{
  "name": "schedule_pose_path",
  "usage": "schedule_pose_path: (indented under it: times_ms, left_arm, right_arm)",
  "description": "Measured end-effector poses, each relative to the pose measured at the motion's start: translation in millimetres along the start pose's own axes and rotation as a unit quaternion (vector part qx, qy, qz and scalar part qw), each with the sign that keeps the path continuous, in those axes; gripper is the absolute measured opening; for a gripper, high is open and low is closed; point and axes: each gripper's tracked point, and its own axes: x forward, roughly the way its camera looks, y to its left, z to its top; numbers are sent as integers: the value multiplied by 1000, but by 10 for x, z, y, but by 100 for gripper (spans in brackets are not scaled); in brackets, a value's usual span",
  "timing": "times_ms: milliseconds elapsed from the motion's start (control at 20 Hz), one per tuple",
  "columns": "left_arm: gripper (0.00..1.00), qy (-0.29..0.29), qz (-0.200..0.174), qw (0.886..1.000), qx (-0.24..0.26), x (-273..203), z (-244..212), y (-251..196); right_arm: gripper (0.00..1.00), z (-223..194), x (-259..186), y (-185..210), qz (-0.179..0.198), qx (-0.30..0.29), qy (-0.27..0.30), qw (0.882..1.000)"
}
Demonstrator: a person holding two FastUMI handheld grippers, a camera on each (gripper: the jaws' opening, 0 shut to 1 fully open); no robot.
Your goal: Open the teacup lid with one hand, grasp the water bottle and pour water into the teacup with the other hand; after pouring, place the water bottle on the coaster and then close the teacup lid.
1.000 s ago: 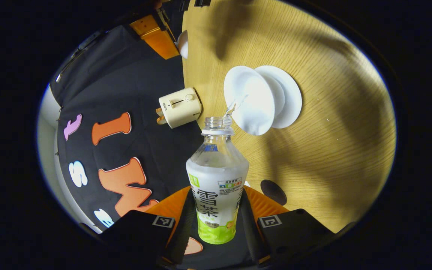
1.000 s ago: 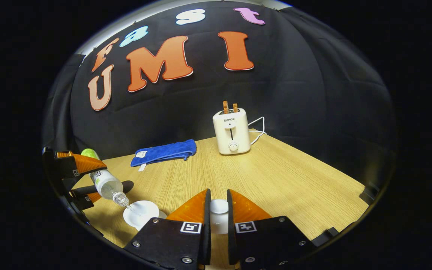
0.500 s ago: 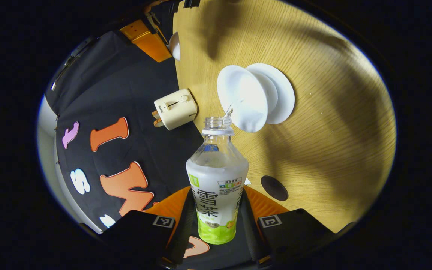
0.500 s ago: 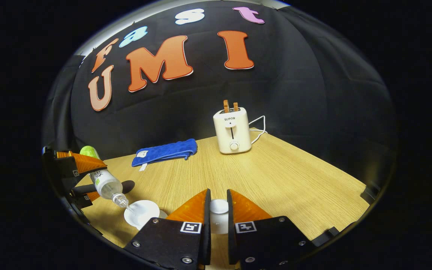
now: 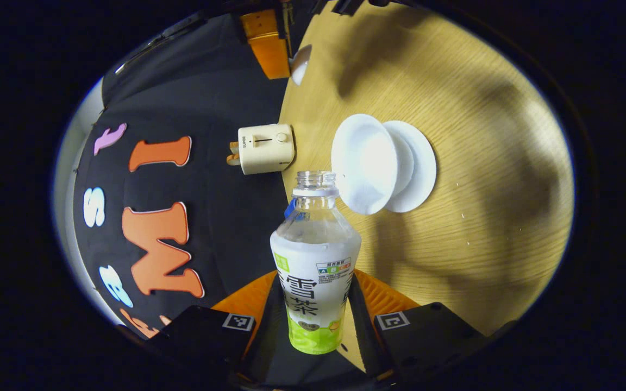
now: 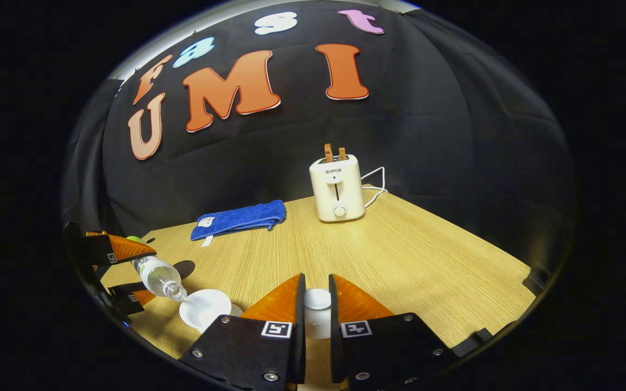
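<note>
Two grippers work over a light wooden table by a black cloth wall. The left gripper squeezes a clear plastic water bottle tipped at the white round teacup. The right gripper pinches the small white teacup lid; a cream toaster and folded blue towel sit behind.

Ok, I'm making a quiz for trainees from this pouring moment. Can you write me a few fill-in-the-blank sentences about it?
1. The left gripper is shut on the ____.
2. The right gripper holds the white ____ between its fingers.
3. The bottle's mouth points toward the white ____, which sits on a saucer.
4. On the table, left of the toaster, lies a blue ____.

Missing words: bottle; lid; teacup; cloth
</note>
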Motion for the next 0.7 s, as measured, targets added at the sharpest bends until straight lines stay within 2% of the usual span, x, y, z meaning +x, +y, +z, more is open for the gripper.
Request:
schedule_pose_path:
  times_ms: [200, 350, 450, 500, 550, 700]
  left_arm:
    - [63, -12, -1, 993, -114, -53, 55, -27]
    - [63, -5, 3, 984, -175, -6, -51, 22]
    - [66, 1, 4, 973, -232, 11, -164, 57]
    - [63, 2, 5, 965, -262, 12, -198, 78]
    - [66, 2, 5, 956, -293, 19, -231, 103]
    - [66, 3, 15, 928, -372, 47, -388, 232]
  right_arm:
    - [18, -30, 19, 7, -1, -1, 5, 1000]
    - [18, -16, 13, 5, -1, -3, 4, 1000]
    - [18, -24, 17, 11, -2, -4, 4, 1000]
    - [18, -33, 26, 15, -3, -5, 5, 1000]
    - [18, -37, 28, 19, -3, -6, 6, 1000]
    - [18, -57, 35, 34, -3, -10, 9, 1000]
